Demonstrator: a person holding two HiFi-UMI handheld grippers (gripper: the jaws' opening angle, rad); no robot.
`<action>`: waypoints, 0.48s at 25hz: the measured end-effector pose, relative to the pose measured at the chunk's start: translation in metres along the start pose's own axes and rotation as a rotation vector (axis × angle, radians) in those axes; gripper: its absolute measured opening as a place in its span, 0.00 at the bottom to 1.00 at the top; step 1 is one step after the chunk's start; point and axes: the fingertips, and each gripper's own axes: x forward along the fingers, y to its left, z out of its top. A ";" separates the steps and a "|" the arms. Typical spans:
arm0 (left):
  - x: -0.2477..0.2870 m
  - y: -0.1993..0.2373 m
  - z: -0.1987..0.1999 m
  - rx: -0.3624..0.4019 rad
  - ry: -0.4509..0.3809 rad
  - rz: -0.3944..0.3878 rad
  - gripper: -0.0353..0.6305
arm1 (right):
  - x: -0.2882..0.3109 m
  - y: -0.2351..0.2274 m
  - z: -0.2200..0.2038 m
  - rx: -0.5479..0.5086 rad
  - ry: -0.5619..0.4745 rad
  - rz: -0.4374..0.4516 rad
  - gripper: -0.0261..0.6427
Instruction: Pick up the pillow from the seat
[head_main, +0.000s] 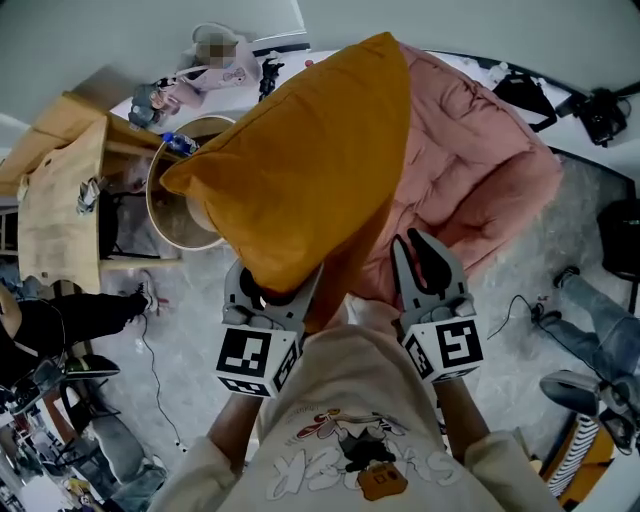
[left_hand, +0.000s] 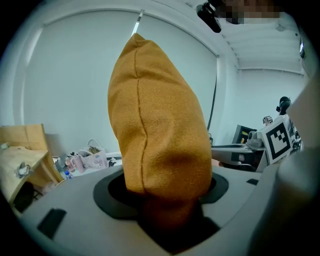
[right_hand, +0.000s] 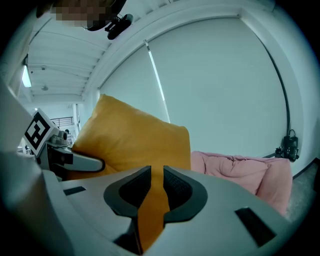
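Grey floor and a pink seat (head_main: 480, 170) fill the head view. The pillow (head_main: 300, 160) is held up at centre-top, seemingly off the seat, with the left gripper (head_main: 272, 290) and right gripper (head_main: 428, 265) at its lower edge. In the left gripper view the jaws stand half apart, clamped on the pillow's thick corner. In the right gripper view the jaws are nearly together, pinching a thin fold of pillow. Raising both evenly should spare that slim pinch.

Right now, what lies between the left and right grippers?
The bottom edge of the orange pillow spans that gap in the head view; the left gripper clamps a thick part, the right gripper pinches a thin fold.
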 end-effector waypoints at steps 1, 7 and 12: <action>-0.002 -0.001 0.002 0.002 -0.006 0.009 0.50 | -0.002 0.000 0.002 -0.003 0.000 0.004 0.17; -0.005 -0.003 -0.008 -0.005 0.015 0.017 0.50 | -0.014 -0.004 -0.002 0.010 0.016 -0.018 0.17; -0.010 0.000 -0.015 -0.004 0.040 0.002 0.50 | -0.016 0.000 0.003 0.024 0.007 -0.045 0.17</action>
